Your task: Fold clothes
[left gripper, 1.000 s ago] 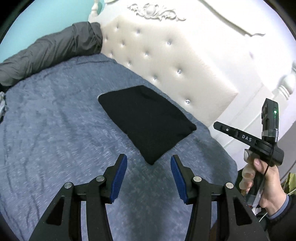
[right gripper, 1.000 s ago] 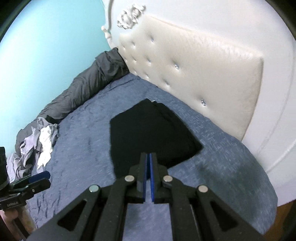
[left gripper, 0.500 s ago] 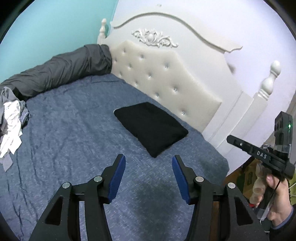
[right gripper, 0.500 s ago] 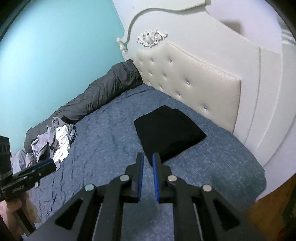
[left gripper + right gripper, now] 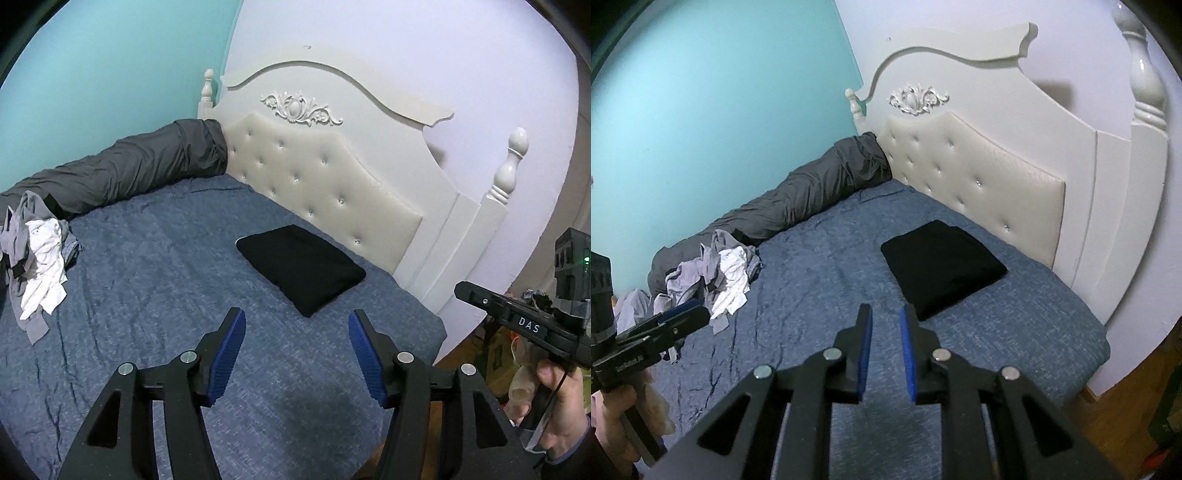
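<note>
A folded black garment (image 5: 301, 271) lies flat on the blue bed near the headboard; it also shows in the right wrist view (image 5: 942, 267). A heap of unfolded grey and white clothes (image 5: 35, 264) lies at the bed's left side, also in the right wrist view (image 5: 713, 278). My left gripper (image 5: 295, 325) is open and empty, held above the bed short of the black garment. My right gripper (image 5: 885, 314) is open a little and empty, also held back from the garment. Each gripper shows at the edge of the other's view.
The blue bedspread (image 5: 155, 280) covers the bed. A rolled dark grey duvet (image 5: 129, 170) lies along the teal wall. A white tufted headboard (image 5: 325, 184) stands behind the garment. Wooden floor (image 5: 1126, 417) shows past the bed's right edge.
Both grippers have pulled back and up from the black garment, so more of the bed shows. My right gripper went from shut to slightly open. The garment lies still.
</note>
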A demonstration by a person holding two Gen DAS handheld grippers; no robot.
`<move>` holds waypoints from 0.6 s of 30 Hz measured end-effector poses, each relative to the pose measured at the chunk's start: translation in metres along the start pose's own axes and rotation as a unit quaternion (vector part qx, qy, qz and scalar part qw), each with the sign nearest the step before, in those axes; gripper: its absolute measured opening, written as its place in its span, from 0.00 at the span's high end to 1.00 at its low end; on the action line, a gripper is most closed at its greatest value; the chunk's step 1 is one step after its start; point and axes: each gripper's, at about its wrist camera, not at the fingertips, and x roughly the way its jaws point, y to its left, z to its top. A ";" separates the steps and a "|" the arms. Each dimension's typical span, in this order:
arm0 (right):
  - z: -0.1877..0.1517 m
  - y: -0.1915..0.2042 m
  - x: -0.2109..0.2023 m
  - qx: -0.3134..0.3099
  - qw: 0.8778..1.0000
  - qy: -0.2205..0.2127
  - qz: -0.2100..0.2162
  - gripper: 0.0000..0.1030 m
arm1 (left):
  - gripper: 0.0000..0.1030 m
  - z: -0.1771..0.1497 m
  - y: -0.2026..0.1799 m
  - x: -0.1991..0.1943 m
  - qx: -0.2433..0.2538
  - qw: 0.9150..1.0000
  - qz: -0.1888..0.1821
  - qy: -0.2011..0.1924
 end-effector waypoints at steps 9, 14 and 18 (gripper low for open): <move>-0.016 0.015 -0.029 -0.001 1.000 -0.010 0.000 0.84 | 0.32 -0.010 -0.009 -0.032 0.004 1.000 -0.007 -0.017; -0.026 0.022 -0.044 -0.003 1.000 -0.011 -0.006 0.84 | 0.31 -0.018 -0.017 -0.047 0.014 1.000 -0.010 -0.020; -0.033 0.031 -0.055 -0.009 1.000 -0.013 -0.008 0.70 | 0.28 -0.024 -0.021 -0.058 0.018 0.999 -0.011 -0.026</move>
